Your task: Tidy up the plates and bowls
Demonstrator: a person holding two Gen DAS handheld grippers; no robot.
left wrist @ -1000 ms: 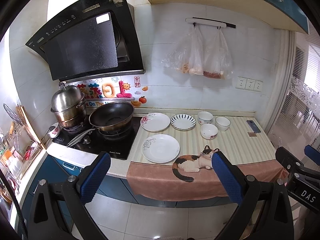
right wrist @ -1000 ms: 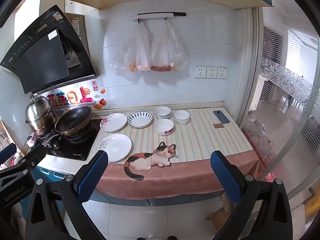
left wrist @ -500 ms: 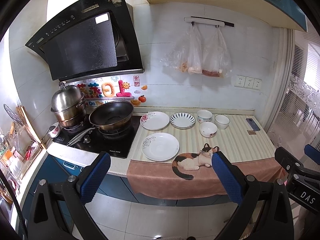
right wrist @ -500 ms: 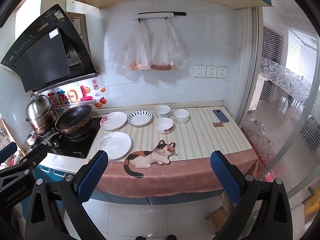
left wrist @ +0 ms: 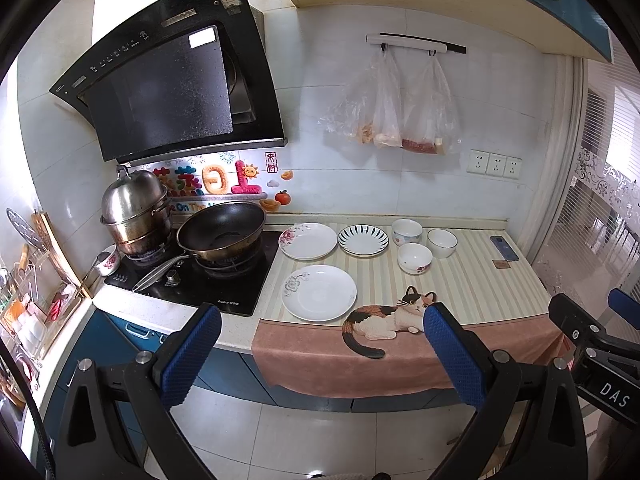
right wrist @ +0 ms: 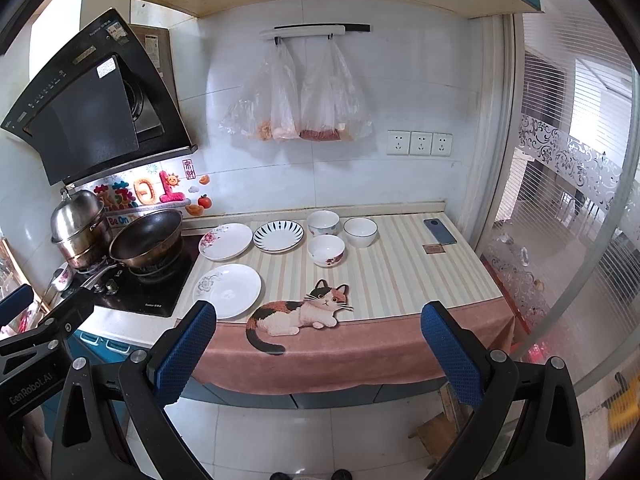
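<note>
Approach stage: left hand-held gripper (left wrist: 318, 344) and right hand-held gripper (right wrist: 318, 342), both spread and empty, face the worktop (left wrist: 472, 280); three plates (left wrist: 319, 292) and three bowls (left wrist: 415, 258) await stacking.

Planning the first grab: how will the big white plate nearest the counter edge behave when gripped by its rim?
The white plate looks glazed and glossy, so the jaws may slip on it. It lies flat on the striped mat, leaving little rim to get under. Probably ceramic: stiff, and likely to chip if dropped.
</note>
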